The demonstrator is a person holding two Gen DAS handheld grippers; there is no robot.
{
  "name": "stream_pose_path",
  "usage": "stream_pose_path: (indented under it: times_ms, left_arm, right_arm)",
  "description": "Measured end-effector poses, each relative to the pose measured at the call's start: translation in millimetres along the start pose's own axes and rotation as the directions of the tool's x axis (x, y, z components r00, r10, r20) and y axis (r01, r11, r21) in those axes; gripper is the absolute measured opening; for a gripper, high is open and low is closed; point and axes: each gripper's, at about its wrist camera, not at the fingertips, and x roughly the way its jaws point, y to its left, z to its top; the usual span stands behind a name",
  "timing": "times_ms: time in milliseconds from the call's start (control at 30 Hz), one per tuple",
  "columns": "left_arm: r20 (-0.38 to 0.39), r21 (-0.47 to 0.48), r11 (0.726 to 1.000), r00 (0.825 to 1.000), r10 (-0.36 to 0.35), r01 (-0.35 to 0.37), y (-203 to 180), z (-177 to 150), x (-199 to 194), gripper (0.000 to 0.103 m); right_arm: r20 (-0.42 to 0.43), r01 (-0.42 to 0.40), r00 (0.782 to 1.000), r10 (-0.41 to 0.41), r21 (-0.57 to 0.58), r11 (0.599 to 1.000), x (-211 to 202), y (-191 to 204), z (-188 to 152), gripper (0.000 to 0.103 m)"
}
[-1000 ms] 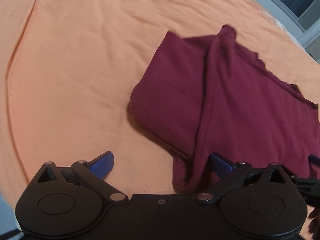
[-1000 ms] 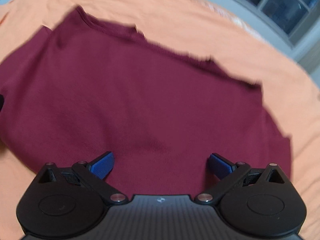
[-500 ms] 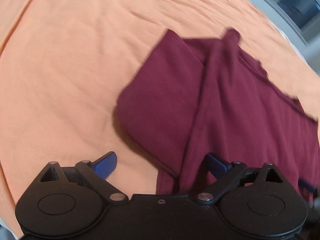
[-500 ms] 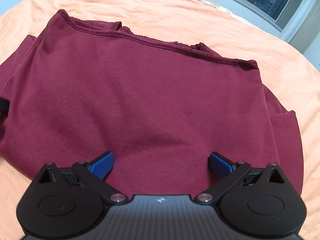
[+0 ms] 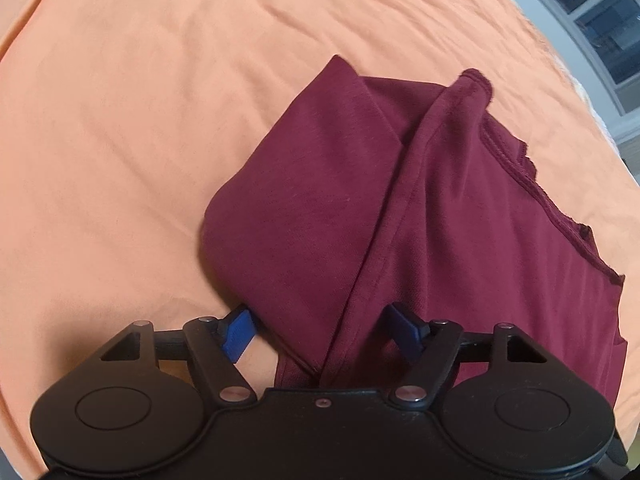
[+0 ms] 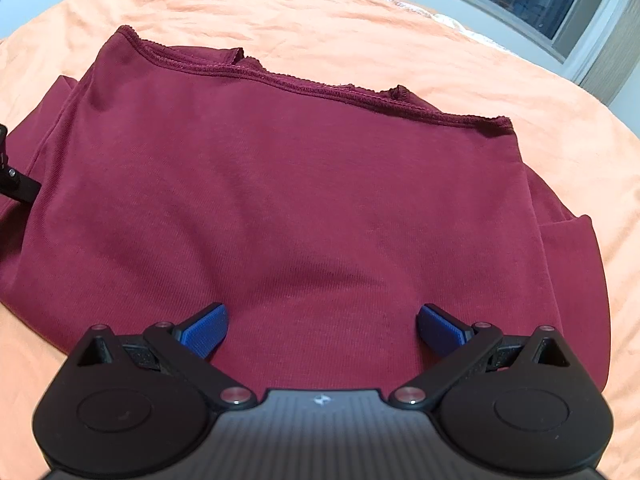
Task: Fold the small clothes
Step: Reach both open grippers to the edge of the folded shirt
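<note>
In the left wrist view, the left gripper (image 5: 322, 330) has moved in on the maroon garment (image 5: 420, 220) since a second ago: the near folded corner, which then lay ahead of the right pad only, now sits between the two blue pads (image 5: 237, 334), and the gap between them is narrower than before, though they are still spread and not pinching the cloth. The garment lies on the orange bedsheet (image 5: 140, 140), folded into layers, with a raised ridge running from its far stitched hem down toward the gripper. Its right part runs out of the frame, and the near edge is hidden behind the gripper body. A window (image 5: 600, 20) shows at the upper right. In the right wrist view, the blur of a second ago is gone and the picture is sharp; the right gripper (image 6: 322, 332) hangs over the near part of the maroon garment (image 6: 280, 200), its pads wide apart and holding nothing. The garment shows a broad flat panel with a frayed, stitched far hem and a folded layer sticking out at the right. A black part at the left edge, probably the other gripper, is cut off.
</note>
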Motion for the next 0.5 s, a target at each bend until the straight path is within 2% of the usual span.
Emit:
stream_pose_path:
  times_ms: [33, 100, 267, 333, 400, 500]
  left_arm:
    - [-0.01, -0.012, 1.0, 1.0, -0.003, 0.003, 0, 1, 1, 0.081]
    - [-0.035, -0.018, 1.0, 0.999, 0.0, -0.001, -1, 3, 3, 0.084]
    - [-0.06, 0.019, 0.998, 0.997, 0.055, -0.054, -13, 6, 8, 0.081]
    - [-0.062, 0.018, 0.998, 0.997, 0.056, -0.055, -15, 7, 8, 0.074]
    - [-0.062, 0.015, 0.999, 0.997, 0.048, -0.047, -18, 9, 10, 0.069]
    - [-0.055, 0.021, 0.999, 0.998, 0.035, -0.034, -22, 10, 11, 0.054]
  right_arm:
    - [-0.008, -0.011, 1.0, 0.011, -0.002, 1.0, 1, -2, 1, 0.103]
    - [-0.027, -0.041, 0.999, 0.04, -0.011, 0.999, 3, -7, 4, 0.103]
    - [-0.113, -0.119, 0.987, 0.113, -0.045, 0.992, -2, -18, 17, 0.103]
    - [-0.047, -0.158, 0.986, 0.158, 0.007, 0.987, -23, -23, 17, 0.103]
    - [0.008, -0.226, 0.974, 0.226, 0.045, 0.973, -46, -28, 12, 0.103]
    - [0.031, -0.222, 0.975, 0.221, 0.039, 0.974, -72, -27, -6, 0.103]
